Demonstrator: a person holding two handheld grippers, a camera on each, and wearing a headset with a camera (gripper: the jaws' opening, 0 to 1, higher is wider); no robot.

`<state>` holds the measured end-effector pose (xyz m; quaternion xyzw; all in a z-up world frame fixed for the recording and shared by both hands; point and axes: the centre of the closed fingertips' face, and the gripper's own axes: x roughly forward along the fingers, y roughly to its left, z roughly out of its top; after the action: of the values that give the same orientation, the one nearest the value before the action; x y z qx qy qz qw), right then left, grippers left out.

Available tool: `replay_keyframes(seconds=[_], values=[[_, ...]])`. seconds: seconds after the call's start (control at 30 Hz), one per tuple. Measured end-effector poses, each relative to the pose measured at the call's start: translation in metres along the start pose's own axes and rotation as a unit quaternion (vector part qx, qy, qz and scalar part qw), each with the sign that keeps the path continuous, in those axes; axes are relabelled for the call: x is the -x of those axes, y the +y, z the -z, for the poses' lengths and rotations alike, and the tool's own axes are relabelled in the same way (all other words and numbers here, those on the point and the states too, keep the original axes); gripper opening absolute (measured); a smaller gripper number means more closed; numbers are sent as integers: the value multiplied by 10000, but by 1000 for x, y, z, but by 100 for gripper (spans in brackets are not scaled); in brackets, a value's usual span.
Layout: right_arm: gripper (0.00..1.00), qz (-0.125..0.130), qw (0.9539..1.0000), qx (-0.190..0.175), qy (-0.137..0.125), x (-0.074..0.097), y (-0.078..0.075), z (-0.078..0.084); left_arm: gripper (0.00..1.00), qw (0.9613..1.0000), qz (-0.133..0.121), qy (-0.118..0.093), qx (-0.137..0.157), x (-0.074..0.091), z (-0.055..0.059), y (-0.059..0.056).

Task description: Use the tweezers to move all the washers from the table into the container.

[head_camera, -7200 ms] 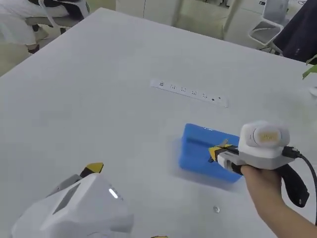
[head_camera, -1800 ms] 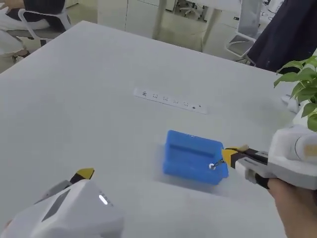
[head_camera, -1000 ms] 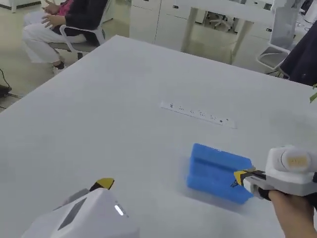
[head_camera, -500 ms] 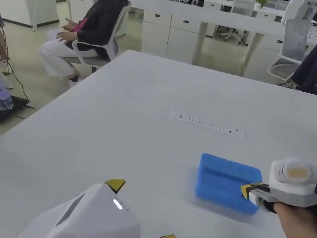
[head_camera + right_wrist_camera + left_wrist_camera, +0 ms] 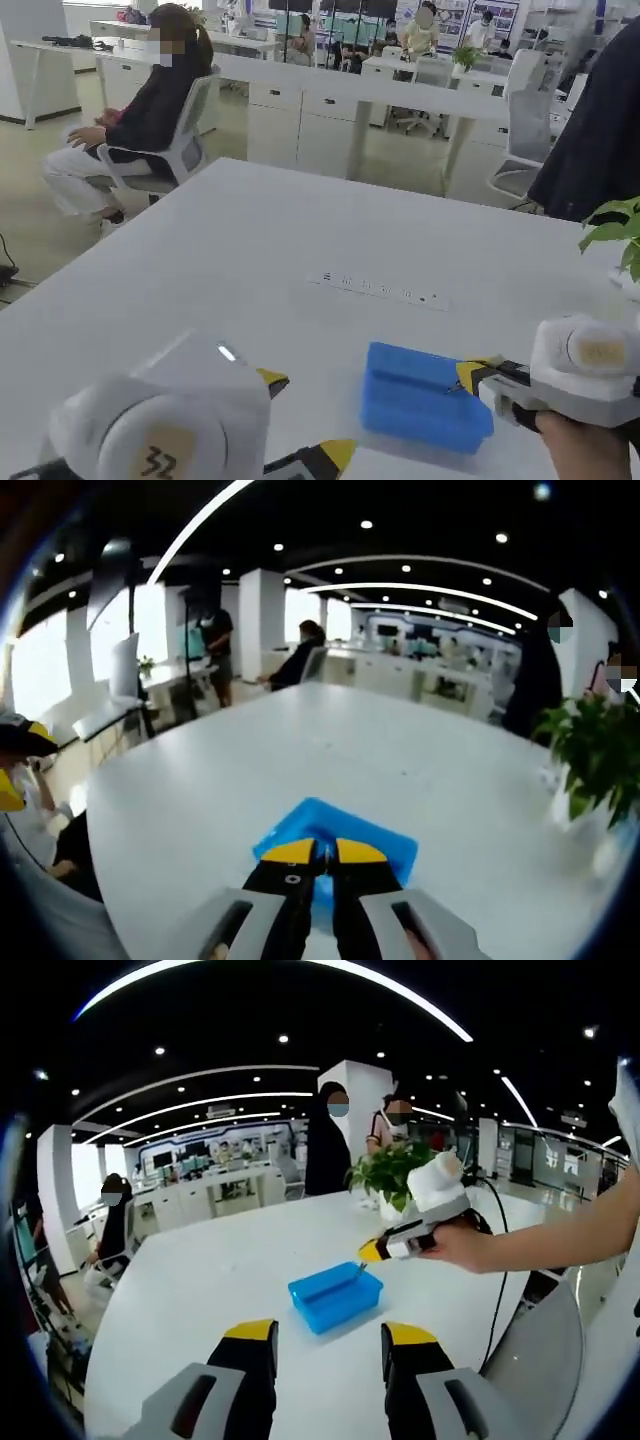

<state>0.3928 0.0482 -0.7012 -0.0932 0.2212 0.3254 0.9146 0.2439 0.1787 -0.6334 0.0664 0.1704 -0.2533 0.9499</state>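
Observation:
The blue container point(image 5: 420, 405) rests on the white table point(image 5: 240, 260). My right gripper point(image 5: 470, 376) hovers at its right rim, shut on thin black tweezers point(image 5: 362, 1268) that point down into the container point(image 5: 335, 1300). In the right gripper view the jaws point(image 5: 325, 852) are nearly together above the blue container point(image 5: 335, 830), with a dark strip between them. My left gripper point(image 5: 303, 418) is raised at the lower left. Its yellow-tipped jaws stand apart with nothing between them, and it point(image 5: 330, 1332) faces the container from a short way off.
A white power strip point(image 5: 375, 290) lies beyond the container. A potted plant point(image 5: 615, 230) stands at the table's right end. A person sits on a chair point(image 5: 140, 130) off the far left corner, and others stand behind the plant point(image 5: 385, 1172).
The head camera has tilted up to take in the office. My left gripper has risen higher into view. The right gripper stays at the container's right rim; the washer once at the tweezers' tip is gone.

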Motion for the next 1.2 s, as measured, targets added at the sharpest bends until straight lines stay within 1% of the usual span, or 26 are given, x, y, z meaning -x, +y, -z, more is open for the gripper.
replay_keyframes(seconds=[0.03, 0.13, 0.2, 0.23, 0.27, 0.3, 0.33, 0.4, 0.47, 0.5, 0.53, 0.57, 0.6, 0.67, 0.7, 0.77, 0.83, 0.87, 0.93, 0.97, 1.0, 1.03, 1.07, 1.1, 1.17, 1.2], values=[[2, -22, 10000, 37, -27, 5, 4, -1, 35, 10000, 24, -15, -18, -1, -2, 1], [2, -84, 9997, 203, -62, 20, 16, -2, 23, 9991, 361, 30, -234, -6, -8, -4], [2, -294, 9992, 246, -86, 30, 31, -3, 13, 9978, 541, 29, -380, -9, -10, -8], [2, -453, 9983, 355, -44, 35, 40, -2, 10, 9972, 643, 19, -381, -11, -12, -10], [2, -500, 9978, 424, -14, 39, 46, -2, 8, 9959, 824, 25, -380, -13, -12, -15], [2, -571, 9971, 494, -8, 44, 54, -1, 5, 9935, 1076, 107, -356, -14, -10, -22], [2, -609, 9969, 502, -15, 48, 59, -1, 3, 9924, 1171, 95, -372, -15, -11, -24], [2, -705, 9960, 545, -10, 55, 69, 0, 0, 9879, 1458, 92, -524, -17, -11, -32], [2, -807, 9951, 568, 26, 60, 77, 1, 0, 9851, 1596, 112, -637, -19, -11, -37], [2, -904, 9942, 581, 68, 64, 85, 3, 0, 9816, 1748, 154, -758, -19, -11, -42], [2, -945, 9938, 584, 85, 66, 89, 3, 0, 9800, 1807, 144, -824, -20, -12, -45], [2, -1000, 9932, 590, 93, 70, 96, 4, 0, 9765, 1931, 100, -949, -20, -14, -50], [2, -1048, 9926, 603, 102, 71, 101, 4, 0, 9749, 1998, 65, -985, -21, -16, -53], [2, -1180, 9905, 673, 195, 74, 113, 9, 0, 9689, 2237, 19, -1056, -21, -19, -62], [2, -1252, 9887, 781, 258, 75, 119, 11, 0, 9676, 2277, 18, -1095, -21, -20, -64], [2, -1372, 9832, 1116, 458, 77, 128, 19, 0, 9625, 2429, 8, -1207, -23, -21, -70], [2, -1384, 9788, 1409, 550, 77, 134, 24, 1, 9564, 2638, 66, -1253, -24, -18, -77], [2, -1456, 9754, 1546, 596, 78, 139, 27, 1, 9511, 2792, 59, -1318, -23, -17, -82], [2, -1517, 9726, 1635, 648, 77, 144, 30, 3, 9435, 2963, 91, -1480, -23, -14, -89], [2, -1591, 9700, 1700, 699, 77, 147, 33, 4, 9426, 2978, 107, -1509, -24, -13, -90], [2, -1659, 9681, 1728, 738, 77, 150, 36, 5, 9393, 3024, 139, -1617, -26, -11, -93], [2, -1725, 9652, 1778, 833, 76, 152, 41, 5, 9379, 3039, 194, -1662, -28, -8, -94], [2, -1723, 9641, 1830, 860, 75, 153, 43, 5, 9335, 3111, 271, -1761, -28, -4, -96], [2, -1738, 9629, 1868, 881, 74, 155, 47, 5, 9269, 3240, 308, -1867, -28, -1, -100], [2, -1812, 9606, 1889, 939, 74, 157, 52, 7, 9190, 3384, 376, -1986, -28, 5, -105], [2, -1883, 9582, 1907, 1006, 74, 159, 57, 7, 9153, 3445, 436, -2041, -28, 8, -106]])
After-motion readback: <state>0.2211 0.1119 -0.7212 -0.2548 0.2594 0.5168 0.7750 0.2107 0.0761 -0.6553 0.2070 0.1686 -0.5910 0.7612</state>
